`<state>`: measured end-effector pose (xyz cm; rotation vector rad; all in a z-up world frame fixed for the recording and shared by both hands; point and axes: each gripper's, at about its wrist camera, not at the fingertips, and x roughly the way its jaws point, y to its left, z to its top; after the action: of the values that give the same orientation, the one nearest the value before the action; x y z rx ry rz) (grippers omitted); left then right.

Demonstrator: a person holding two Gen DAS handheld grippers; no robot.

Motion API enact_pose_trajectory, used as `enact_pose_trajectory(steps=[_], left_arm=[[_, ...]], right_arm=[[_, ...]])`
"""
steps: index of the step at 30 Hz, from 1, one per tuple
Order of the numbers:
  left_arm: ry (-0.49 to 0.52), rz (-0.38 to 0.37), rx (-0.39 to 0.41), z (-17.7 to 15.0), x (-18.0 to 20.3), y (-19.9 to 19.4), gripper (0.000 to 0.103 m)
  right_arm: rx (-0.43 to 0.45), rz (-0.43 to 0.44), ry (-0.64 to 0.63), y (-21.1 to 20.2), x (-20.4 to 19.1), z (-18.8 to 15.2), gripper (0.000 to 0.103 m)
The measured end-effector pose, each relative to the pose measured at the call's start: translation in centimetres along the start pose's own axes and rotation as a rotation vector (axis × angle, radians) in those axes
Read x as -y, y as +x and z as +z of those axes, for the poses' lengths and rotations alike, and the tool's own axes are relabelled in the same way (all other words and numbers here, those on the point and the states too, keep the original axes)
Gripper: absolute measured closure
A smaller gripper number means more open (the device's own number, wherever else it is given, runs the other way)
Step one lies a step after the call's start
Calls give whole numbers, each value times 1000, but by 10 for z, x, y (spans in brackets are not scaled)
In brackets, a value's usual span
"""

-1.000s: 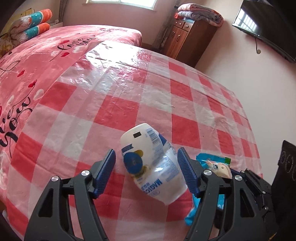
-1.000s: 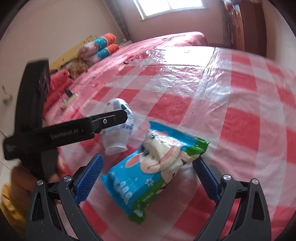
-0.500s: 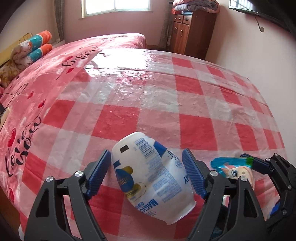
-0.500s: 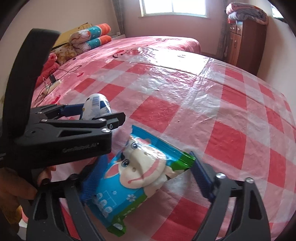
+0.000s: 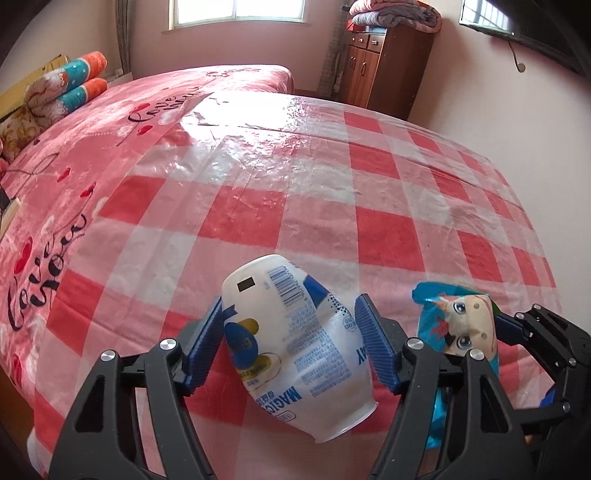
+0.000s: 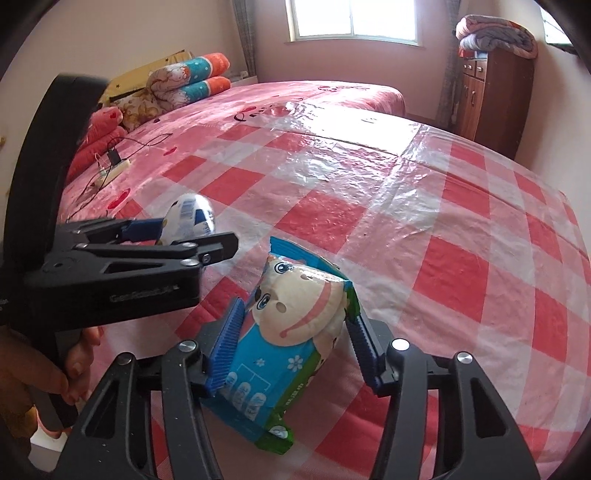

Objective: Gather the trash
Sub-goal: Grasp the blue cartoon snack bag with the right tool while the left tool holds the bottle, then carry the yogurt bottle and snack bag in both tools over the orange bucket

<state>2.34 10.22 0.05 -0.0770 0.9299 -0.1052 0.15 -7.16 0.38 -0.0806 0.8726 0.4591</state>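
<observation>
The white cup [image 5: 295,328], crushed and printed with blue labels and a barcode, lies on its side between the 2 blue pads of the left gripper [image 5: 293,339]. Its open rim points toward the camera and its base points away. Both pads press against the cup's sides, and the left gripper's jaws are closing on it. In the right wrist view the same cup [image 6: 190,219] shows as a small white shape gripped at the tip of the left gripper [image 6: 177,236], which enters from the left with a hand [image 6: 48,373] on its handle.

The blue snack bag [image 6: 288,332], printed with a cartoon animal face and edged in green, sits between the pads of the right gripper [image 6: 291,343]. Both pads touch the bag's sides, and the right gripper's jaws are closing on it. In the left wrist view the snack bag [image 5: 461,325] appears just beside the cup, to its right.

Both items sit at the near end of a red-and-white checked plastic sheet [image 5: 332,206] spread over a pink bed [image 5: 92,155]. Rolled pillows [image 6: 192,79] lie at the head of the bed. A brown cabinet [image 5: 384,70] stands by the far wall, with a folded blanket [image 5: 399,14] on top.
</observation>
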Motion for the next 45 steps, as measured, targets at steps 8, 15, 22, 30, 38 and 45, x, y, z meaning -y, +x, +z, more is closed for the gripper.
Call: enact_pose_trajectory(steps=[8,15,22,30,38,45], left_arm=[[-18,-30,5,-19,-4,-15,32],[-36,-39,20,-34,-7,-30,32],[-41,-17,34,-47,-14,-44,32],[-50,1,51,-62,-21,-62,32],[-46,28,73,-75,-30,-85,32],[-41,55,93,-90,-39,-102,32]], right_arm=[[4,43,57,-10,10,-9,48],[6,40,54,-18,5,-19,48],[12,43,46,-29,-3,-29,49],[5,55,34,-42,-14,-38,49],[9,62,26,-56,-26,-45,49],[9,75,2,-63,-40,-49,49]])
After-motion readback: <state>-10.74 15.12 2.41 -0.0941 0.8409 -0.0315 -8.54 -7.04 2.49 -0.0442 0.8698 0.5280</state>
